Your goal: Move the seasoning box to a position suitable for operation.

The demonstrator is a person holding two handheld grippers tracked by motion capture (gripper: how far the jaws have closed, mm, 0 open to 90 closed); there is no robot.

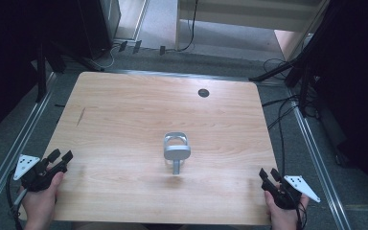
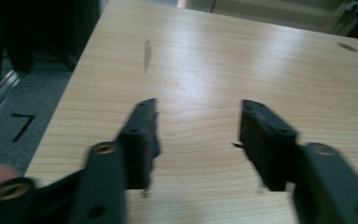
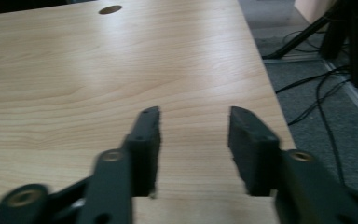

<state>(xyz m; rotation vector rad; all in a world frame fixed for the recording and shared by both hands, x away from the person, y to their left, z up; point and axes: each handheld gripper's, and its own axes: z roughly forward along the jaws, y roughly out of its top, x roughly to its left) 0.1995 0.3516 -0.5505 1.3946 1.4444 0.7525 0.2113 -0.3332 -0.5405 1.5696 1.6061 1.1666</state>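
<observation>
A small grey metal stand (image 1: 176, 149) with a ring-shaped top and a short foot sits near the middle of the wooden table (image 1: 124, 105). At the front left corner a hand holds my left gripper (image 1: 61, 155), open, well left of the stand. In the left gripper view its jaws (image 2: 198, 105) stand apart over bare wood. My right gripper (image 1: 269, 173) is held at the front right corner, also open. The right gripper view shows its jaws (image 3: 193, 112) spread above the table near the right edge, nothing between them.
A round cable hole (image 1: 203, 92) lies at the table's far right, and a dark scratch (image 1: 80, 116) marks the left side. Cables (image 1: 282, 120) and dark stand legs (image 1: 287, 67) run on the carpet right of the table. Metal rails (image 1: 24, 139) flank both sides.
</observation>
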